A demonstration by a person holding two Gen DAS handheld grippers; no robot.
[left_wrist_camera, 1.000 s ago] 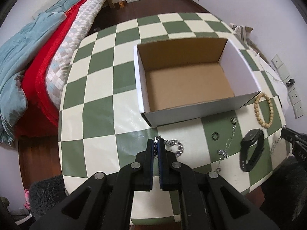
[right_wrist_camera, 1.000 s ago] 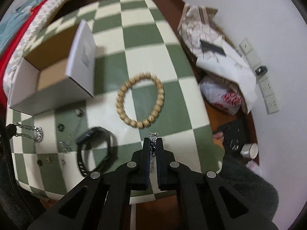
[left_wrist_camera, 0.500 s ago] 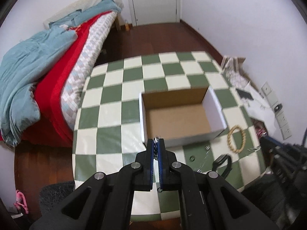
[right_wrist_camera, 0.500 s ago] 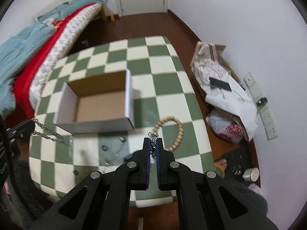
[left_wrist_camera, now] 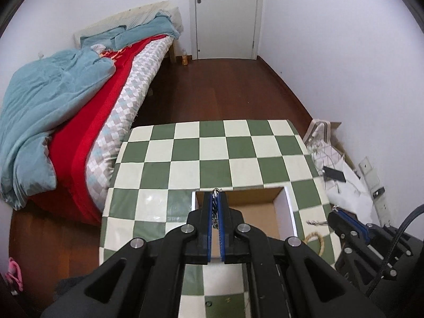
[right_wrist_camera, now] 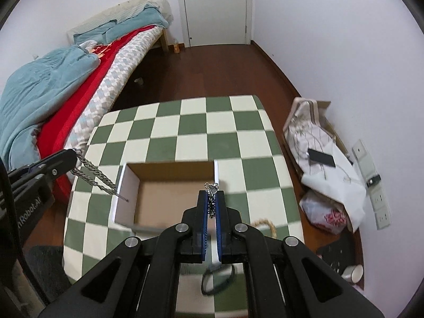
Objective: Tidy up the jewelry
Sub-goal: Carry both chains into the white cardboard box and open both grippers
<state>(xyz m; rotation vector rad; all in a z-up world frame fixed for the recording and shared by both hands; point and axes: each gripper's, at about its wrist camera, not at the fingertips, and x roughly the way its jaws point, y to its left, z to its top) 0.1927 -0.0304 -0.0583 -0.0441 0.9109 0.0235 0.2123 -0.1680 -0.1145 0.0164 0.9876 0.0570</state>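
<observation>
Both grippers raised, each clamped on jewellery

The black left gripper with blue pads [left_wrist_camera: 217, 198] pinches a silver curb-link chain [right_wrist_camera: 95, 176] that dangles from its tips; the matching black right gripper [right_wrist_camera: 211, 194] is closed on a small sparkly silver chain [right_wrist_camera: 211, 201], both pointing forward and downward.

open-topped box [right_wrist_camera: 127, 185], walls around, checkered table [right_wrist_camera: 193, 132] behind bare

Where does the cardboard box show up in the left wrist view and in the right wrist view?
Left wrist: the cardboard box sits low and right of center, mostly hidden behind the left gripper.
Right wrist: the box lies at center, just left of the right gripper, open top fully visible.
Shared landmark: the green and cream checkered table under it.
</observation>
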